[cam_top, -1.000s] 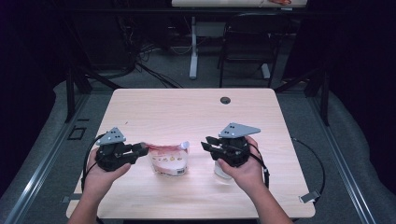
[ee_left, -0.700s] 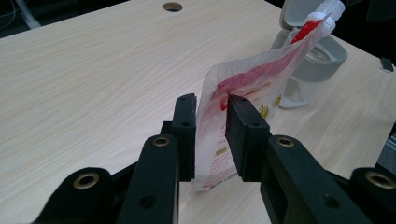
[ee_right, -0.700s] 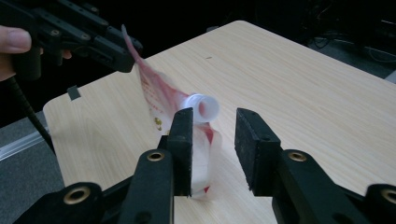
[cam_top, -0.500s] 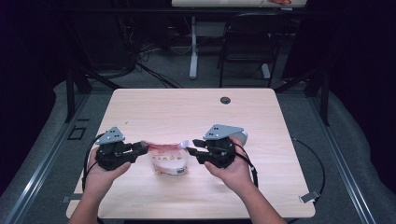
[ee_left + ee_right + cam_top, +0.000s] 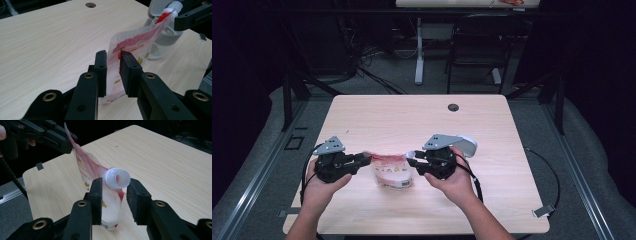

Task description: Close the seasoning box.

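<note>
A soft red-and-white pouch (image 5: 392, 172) with a white spout (image 5: 117, 178) stands on the wooden table (image 5: 412, 120), near its front edge. My left gripper (image 5: 366, 159) is shut on the pouch's upper left corner (image 5: 113, 56), and its jaws have just been closing further on the film. My right gripper (image 5: 411, 161) comes in from the right. Its jaws stand on either side of the spout (image 5: 176, 5) and have just been closing, and I see no firm press. The pouch's top edge stretches between the two grippers.
A clear jar (image 5: 464, 145) with its grey lid flipped open (image 5: 162, 37) stands just right of the pouch, behind my right hand. A round cable hole (image 5: 453, 107) sits near the table's far edge. A chair and desk legs stand beyond the table.
My right gripper has moved left, away from the jar, to the pouch's spout. The pouch's top now leans toward it. The left hand has stayed where it was.
</note>
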{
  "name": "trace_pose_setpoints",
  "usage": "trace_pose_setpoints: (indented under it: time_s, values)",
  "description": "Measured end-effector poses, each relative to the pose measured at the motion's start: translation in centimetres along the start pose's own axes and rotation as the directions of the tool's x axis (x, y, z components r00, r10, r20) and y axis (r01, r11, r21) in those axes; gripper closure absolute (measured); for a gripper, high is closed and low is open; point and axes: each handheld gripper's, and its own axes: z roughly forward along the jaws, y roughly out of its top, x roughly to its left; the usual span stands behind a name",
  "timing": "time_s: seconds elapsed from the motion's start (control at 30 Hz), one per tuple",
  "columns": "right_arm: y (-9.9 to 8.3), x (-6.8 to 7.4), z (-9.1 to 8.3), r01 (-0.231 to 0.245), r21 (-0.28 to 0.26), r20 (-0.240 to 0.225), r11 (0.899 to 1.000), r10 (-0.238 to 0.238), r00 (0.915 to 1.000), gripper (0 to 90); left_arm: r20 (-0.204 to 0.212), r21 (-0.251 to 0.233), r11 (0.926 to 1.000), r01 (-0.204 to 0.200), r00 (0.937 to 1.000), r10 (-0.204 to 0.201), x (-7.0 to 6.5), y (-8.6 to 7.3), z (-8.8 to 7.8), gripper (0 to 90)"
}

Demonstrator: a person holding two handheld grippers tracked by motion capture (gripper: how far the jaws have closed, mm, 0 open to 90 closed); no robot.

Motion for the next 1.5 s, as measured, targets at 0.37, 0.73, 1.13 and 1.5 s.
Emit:
trace_pose_setpoints:
  time_s: [0.37, 0.73, 1.13, 1.5]
  values:
    - [0.0, 0.2, -0.7, -0.003, 0.015, 0.012, 1.0, 0.002, 0.9999, 67.3, -0.008, -0.009, 0.9996, -0.026, 0.9996, 0.026, -0.5, 0.1, 0.5, 88.9]
    - [-0.3, 0.1, -2.3, -0.013, 0.012, 0.006, 1.0, 0.013, 0.9999, 69.7, 0.021, -0.023, 0.9993, -0.03, 0.9993, 0.031, -1.2, 0.5, 1.4, 90.0]
    - [0.6, 0.0, -2.7, 0.019, 0.028, 0.011, 0.999, -0.02, 0.9998, 68.0, 0.022, -0.03, 0.9994, -0.017, 0.9996, 0.018, -0.8, 0.3, 1.4, 88.7]
    - [2.4, 0.5, -2.5, 0.063, 0.036, 0.001, 0.997, -0.063, 0.998, 67.3, 0.014, -0.036, 0.9993, -0.012, 0.9998, 0.013, -0.7, 0.3, 1.3, 84.3]
